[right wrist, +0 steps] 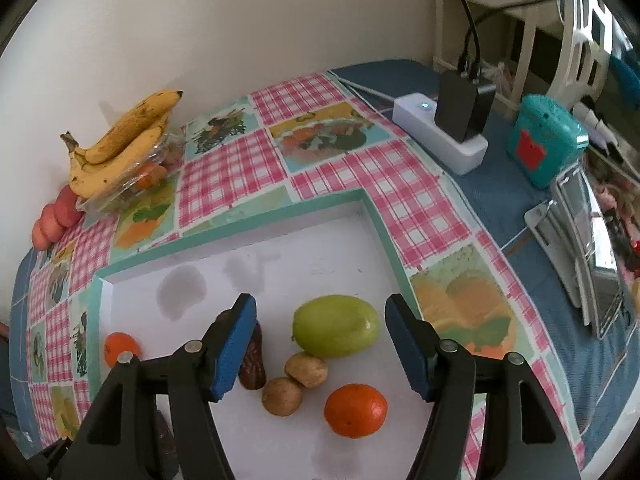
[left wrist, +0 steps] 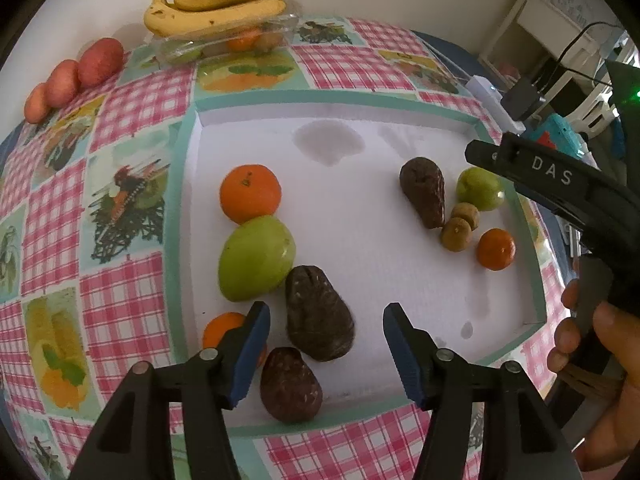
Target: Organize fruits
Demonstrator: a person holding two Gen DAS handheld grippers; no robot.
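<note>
We see a dark avocado [left wrist: 319, 313] lying on the white tray [left wrist: 400, 276] between the spread, empty fingers of the left gripper [left wrist: 326, 354], right gripper [right wrist: 320, 348] likewise spread above a green fruit [right wrist: 335, 326], bananas [left wrist: 224, 4] on a clear container at the far edge of the checked tablecloth [left wrist: 120, 280], cream wall behind.

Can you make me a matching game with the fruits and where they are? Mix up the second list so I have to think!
Things:
1. bananas
2. two small brown fruits
3. red fruits
4. left gripper

Places or states:
A. in a row on the tablecloth, near the wall
B. open, over a dark avocado
C. on top of a clear plastic box
D. touching each other inside the white tray

Pairs: 1-C, 2-D, 3-A, 4-B
</note>
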